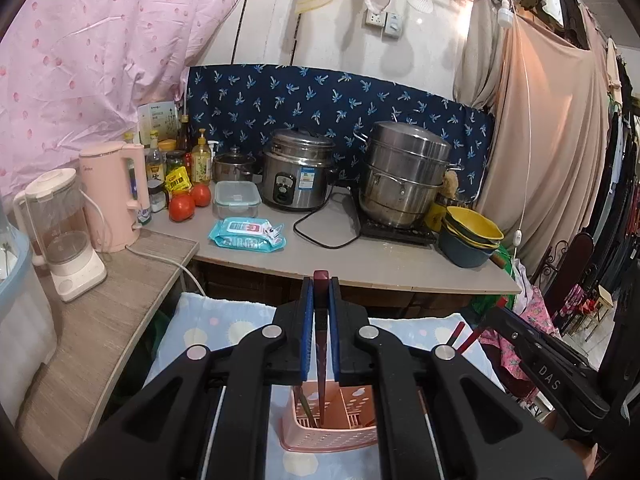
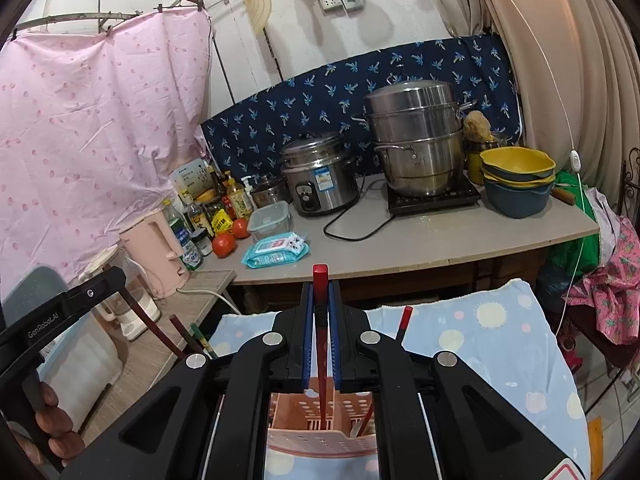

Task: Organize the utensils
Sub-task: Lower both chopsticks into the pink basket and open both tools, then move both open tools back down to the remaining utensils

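Left gripper (image 1: 321, 280): blue-padded fingers (image 1: 308, 320) closed nearly together, clamped on a dark maroon chopstick (image 1: 321, 344). Held upright between the pads, square top end just above the fingertips, tapered lower end down inside the pink utensil holder (image 1: 332, 428) directly below.

Right gripper (image 2: 321, 284): fingers (image 2: 308, 328) likewise pinched narrow, gripping a bright red chopstick (image 2: 321, 340). Upright, red square cap clear of the fingertips, point lowered into a slotted compartment of the same pink holder (image 2: 320, 436).

Holder: pink plastic, perforated walls, divided into compartments, standing on a light blue cloth (image 2: 480, 344) patterned with pale suns and dots. Other utensils already inside; which kind, too hidden to tell.

Further chopsticks: a red-tipped one (image 2: 404, 324) projecting upward just right of the right gripper; dark and green-tipped ones (image 2: 188, 336) near the left gripper's frame.

Beyond the cloth: grey counter (image 1: 360, 264) carrying rice cooker (image 1: 298, 170), stacked steel steamer pot (image 1: 406, 172), yellow and blue bowls (image 1: 472, 236), wet-wipe pack (image 1: 248, 234), two tomatoes (image 1: 182, 207), pink kettle (image 1: 112, 196).
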Available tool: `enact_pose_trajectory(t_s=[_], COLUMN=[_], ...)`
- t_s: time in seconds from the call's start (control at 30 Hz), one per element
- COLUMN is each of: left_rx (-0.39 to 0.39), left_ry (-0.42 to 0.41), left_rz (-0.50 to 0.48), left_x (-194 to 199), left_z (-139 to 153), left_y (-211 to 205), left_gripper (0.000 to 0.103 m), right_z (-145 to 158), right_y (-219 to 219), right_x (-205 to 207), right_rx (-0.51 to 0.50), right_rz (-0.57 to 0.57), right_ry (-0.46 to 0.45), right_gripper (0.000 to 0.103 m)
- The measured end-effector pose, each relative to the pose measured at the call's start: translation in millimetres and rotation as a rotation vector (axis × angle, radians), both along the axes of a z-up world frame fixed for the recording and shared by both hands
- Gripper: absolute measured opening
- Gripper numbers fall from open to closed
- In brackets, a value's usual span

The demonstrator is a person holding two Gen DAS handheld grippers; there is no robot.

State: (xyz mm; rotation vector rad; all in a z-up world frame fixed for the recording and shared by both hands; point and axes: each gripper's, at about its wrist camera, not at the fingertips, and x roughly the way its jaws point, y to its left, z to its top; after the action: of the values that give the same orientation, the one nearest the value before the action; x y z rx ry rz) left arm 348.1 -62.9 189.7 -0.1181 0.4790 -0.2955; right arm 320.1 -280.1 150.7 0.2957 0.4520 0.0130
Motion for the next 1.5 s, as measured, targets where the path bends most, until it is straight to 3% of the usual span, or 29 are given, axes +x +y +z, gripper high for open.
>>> enact_pose_trajectory(t_s=[0.2, 0.27, 0.33, 0.37, 1.03, 1.5], left_rx=[-0.006, 0.0, -0.001, -0.001, 0.036, 0.109], left_ry=[0.017, 0.015, 0.007, 0.003, 0.012, 0.178], left_rz=[0.008, 0.021, 0.036, 0.042, 0.027, 0.005], left_x=[3, 3, 1, 0, -53, -124], left_z=[-7, -7, -7, -6, -10, -91], left_y=[-1, -1, 1, 2, 10, 21], left_gripper=[0.008, 0.02, 0.042, 0.043, 0.043, 0.043], right_z=[-7, -8, -8, -8, -10, -82], right_y=[-2, -3, -4, -6, 4, 22], right_x=[2, 0, -2, -3, -61, -149], right_rx=[-0.011, -0.013, -0.013, -0.012, -0.025, -0.009], right_rz=[-0.004, -0.017, -0.028, -0.033, -0.008, 0.031], right_ry=[0.014, 0.007, 0.001, -0.001, 0.01, 0.163], right_gripper=[0.007, 0.015, 0.022, 0.024, 0.025, 0.025])
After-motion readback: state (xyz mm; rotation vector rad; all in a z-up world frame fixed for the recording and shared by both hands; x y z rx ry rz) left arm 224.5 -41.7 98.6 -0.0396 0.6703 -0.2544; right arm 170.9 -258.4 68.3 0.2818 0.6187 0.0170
